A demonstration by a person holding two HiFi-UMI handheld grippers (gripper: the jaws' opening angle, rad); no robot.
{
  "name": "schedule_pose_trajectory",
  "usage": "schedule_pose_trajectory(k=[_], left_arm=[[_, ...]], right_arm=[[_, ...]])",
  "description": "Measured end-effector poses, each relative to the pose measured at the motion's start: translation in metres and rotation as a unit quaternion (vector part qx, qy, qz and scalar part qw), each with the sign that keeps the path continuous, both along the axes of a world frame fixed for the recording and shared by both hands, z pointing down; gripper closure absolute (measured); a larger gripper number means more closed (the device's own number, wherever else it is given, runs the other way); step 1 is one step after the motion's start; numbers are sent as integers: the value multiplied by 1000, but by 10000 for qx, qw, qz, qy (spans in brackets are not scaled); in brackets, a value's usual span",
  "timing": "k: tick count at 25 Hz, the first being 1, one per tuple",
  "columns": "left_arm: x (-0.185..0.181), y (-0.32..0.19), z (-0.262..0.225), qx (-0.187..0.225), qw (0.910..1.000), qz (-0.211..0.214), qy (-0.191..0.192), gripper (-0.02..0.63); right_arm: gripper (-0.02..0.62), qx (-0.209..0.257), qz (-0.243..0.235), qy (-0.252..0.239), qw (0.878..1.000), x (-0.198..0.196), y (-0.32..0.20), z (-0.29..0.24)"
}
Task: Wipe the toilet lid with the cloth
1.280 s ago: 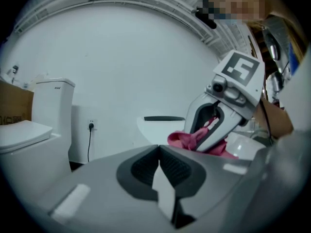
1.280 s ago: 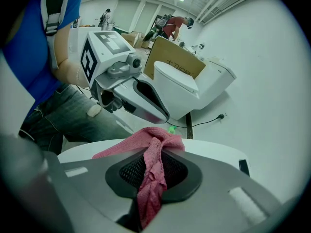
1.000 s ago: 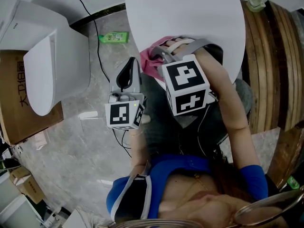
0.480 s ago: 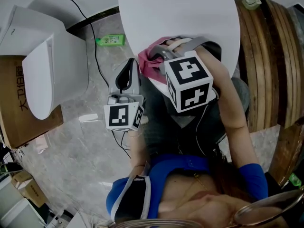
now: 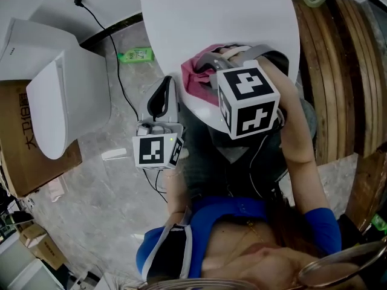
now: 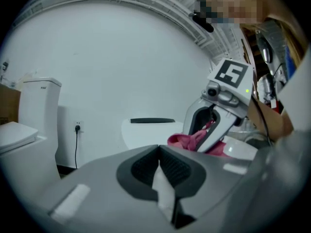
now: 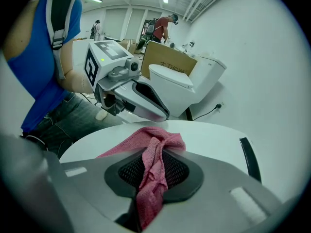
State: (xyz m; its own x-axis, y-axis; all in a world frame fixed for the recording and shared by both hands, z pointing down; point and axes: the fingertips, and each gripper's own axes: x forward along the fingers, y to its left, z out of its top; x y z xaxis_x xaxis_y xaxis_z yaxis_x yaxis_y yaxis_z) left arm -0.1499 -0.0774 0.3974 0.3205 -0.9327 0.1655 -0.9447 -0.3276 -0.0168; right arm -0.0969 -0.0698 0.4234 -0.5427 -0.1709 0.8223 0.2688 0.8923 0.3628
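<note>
— What takes up the most room?

— The grey marbled floor (image 5: 97,192), then the round white bench (image 5: 224,23) above it. On the person's left stands a white toilet (image 5: 84,71). Its toilet lid (image 5: 45,101) is down and bare, and a cardboard box (image 5: 21,144) sits just beside it.

— And the grippers?

— The right gripper (image 5: 205,71) is at the near edge of the bench, with its jaws clamped on the pink cloth (image 7: 155,140). A strip of the cloth runs down between the pads, and the rest lies bunched on the bench top just past the tips. The left gripper (image 5: 162,92) is off the bench edge, over the floor between the bench and the toilet. Its jaws meet tip to tip. A pale sliver shows lower between the pads, and I cannot tell what it is.

— Where is the cloth relative to the lid?

— Well apart from it. The cloth is on the bench in the right jaws, and the lid is away to the left, touched by nothing.

— Anything smaller?

— A green packet (image 5: 136,55) lies on the floor between the toilet and the bench. A black cable (image 5: 115,59) runs past it.
</note>
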Motion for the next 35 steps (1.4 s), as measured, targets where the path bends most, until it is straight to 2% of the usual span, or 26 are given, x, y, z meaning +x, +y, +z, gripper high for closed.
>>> schedule_pose_trajectory(k=[14, 20, 35], left_arm=[[20, -8, 0, 18, 9999, 166, 20, 603], [22, -10, -2, 52, 9998, 188, 38, 603], [28, -13, -1, 110, 9995, 290, 7, 603]], right_arm=[[517, -129, 558, -71, 9983, 48, -18, -1], [517, 16, 704, -72, 9975, 59, -20, -1], [515, -191, 1253, -214, 9917, 93, -31, -1]])
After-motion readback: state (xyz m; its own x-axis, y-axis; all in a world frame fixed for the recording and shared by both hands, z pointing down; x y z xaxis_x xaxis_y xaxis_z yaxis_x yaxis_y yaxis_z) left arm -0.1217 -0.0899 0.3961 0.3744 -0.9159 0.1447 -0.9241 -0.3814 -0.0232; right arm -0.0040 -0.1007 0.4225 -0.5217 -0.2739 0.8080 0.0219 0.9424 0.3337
